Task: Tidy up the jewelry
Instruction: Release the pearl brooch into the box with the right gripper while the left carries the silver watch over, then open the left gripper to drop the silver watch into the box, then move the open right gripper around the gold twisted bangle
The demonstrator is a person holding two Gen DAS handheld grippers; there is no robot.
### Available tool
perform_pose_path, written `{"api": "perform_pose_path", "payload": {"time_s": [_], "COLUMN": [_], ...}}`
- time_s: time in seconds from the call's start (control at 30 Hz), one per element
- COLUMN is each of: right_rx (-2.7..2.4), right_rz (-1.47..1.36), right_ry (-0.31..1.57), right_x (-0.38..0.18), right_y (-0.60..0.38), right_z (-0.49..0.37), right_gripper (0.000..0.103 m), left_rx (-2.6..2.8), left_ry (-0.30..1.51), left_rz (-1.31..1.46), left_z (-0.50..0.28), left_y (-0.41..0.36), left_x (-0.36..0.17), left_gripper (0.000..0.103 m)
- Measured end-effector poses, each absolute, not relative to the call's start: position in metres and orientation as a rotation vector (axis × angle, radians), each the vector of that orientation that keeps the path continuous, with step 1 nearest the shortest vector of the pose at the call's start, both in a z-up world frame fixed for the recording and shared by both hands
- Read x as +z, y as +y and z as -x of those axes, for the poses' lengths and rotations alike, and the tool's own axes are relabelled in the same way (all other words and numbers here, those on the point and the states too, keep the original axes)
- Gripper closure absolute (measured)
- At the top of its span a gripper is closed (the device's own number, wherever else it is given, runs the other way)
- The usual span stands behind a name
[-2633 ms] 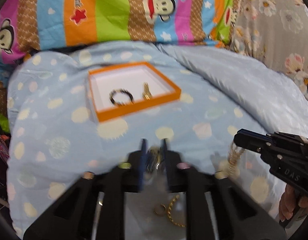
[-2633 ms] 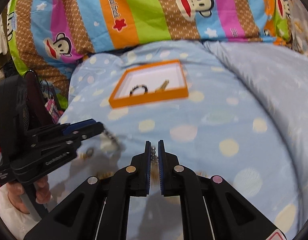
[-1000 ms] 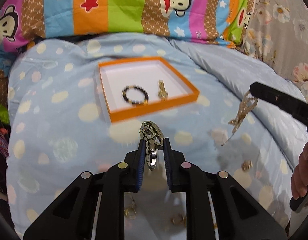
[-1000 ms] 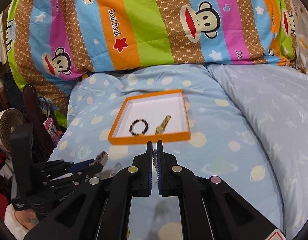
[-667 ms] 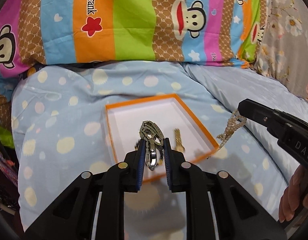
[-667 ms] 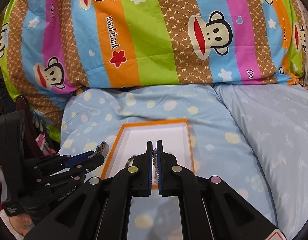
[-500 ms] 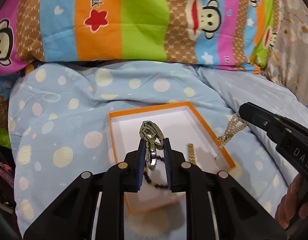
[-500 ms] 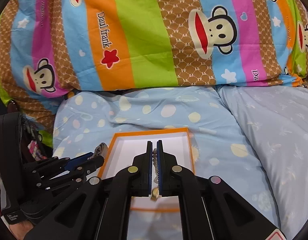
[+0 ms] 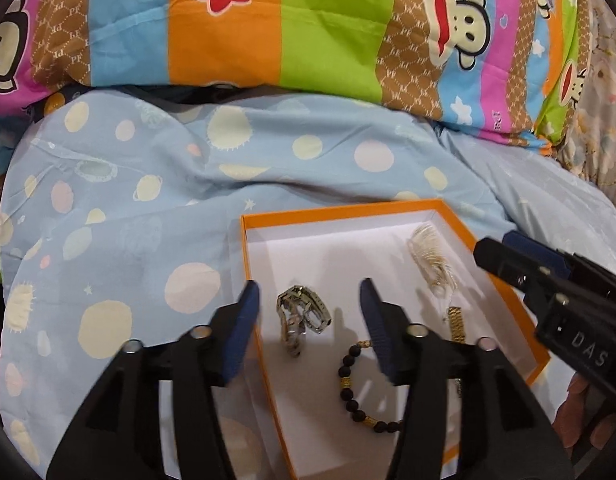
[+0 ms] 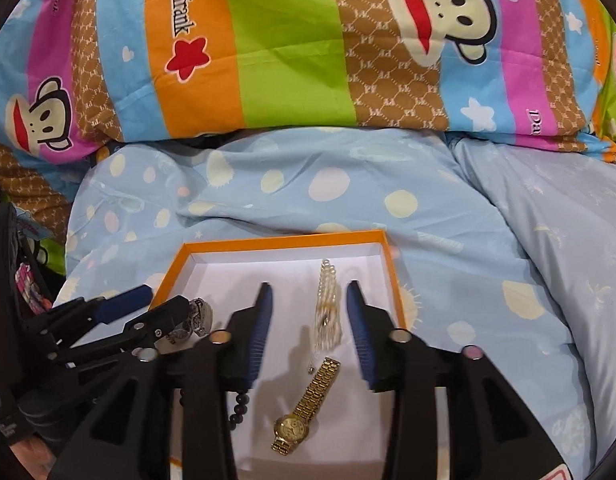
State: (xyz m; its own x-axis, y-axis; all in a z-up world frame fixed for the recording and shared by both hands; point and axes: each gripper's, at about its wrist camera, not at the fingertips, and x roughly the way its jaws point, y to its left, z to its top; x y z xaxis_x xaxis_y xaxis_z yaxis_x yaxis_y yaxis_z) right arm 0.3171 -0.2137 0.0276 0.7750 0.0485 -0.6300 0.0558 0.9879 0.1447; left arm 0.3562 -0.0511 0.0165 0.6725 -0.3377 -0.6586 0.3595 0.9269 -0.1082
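An orange box [image 9: 348,212] with a white floor lies on the blue spotted bedcover; it also shows in the right wrist view [image 10: 284,241]. My left gripper [image 9: 308,316] is open over the box, with a silver watch [image 9: 304,316] lying on the floor between its fingers. My right gripper [image 10: 308,312] is open, with a pearl strand [image 10: 328,304] lying between its fingers. A gold watch [image 10: 304,404] and a dark bead bracelet [image 9: 356,392] lie nearer in the box. The silver watch shows in the right wrist view [image 10: 196,316].
A striped monkey-print pillow [image 9: 308,24] stands behind the box, also in the right wrist view [image 10: 292,40]. The blue spotted cover [image 9: 128,220] spreads left and behind. A plain pale blue quilt [image 10: 548,240] lies to the right.
Both grippers carried their pieces over the box and opened. The silver watch and the pearl strand now lie on the box floor.
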Motion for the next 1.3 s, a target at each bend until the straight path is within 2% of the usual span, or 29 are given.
{"api": "perform_pose_path", "payload": {"time_s": [0.17, 0.27, 0.37, 0.7, 0.97, 1.13, 1.3], "right_rx": [0.005, 0.011, 0.019, -0.032, 0.034, 0.034, 0.027], "right_rz": [-0.232, -0.265, -0.299, -0.269, -0.221, -0.207, -0.218], "right_ry": [0.638, 0.6, 0.577, 0.658, 0.795, 0.843, 0.878], "right_x": [0.05, 0.064, 0.071, 0.042, 0.001, -0.008, -0.013], "right_y": [-0.232, -0.242, -0.248, -0.224, -0.169, -0.146, -0.135], "right_z": [-0.266, -0.214, -0.158, -0.019, 0.004, -0.008, -0.024], "right_gripper": [0.059, 0.054, 0.05, 0.049, 0.049, 0.049, 0.053], "left_rx": [-0.384, -0.349, -0.337, -0.313, -0.232, -0.222, -0.224], "left_ry": [0.676, 0.637, 0.624, 0.716, 0.795, 0.792, 0.824], "left_rz": [-0.032, -0.065, -0.072, -0.073, -0.057, 0.025, 0.097], "left_z": [-0.328, -0.295, -0.258, -0.135, -0.085, -0.078, -0.08], "left_y": [-0.039, -0.024, -0.008, 0.026, 0.037, 0.055, 0.066], "left_x": [0.045, 0.062, 0.07, 0.041, -0.003, -0.002, -0.008], "left_gripper": [0.043, 0.041, 0.034, 0.031, 0.031, 0.029, 0.027]}}
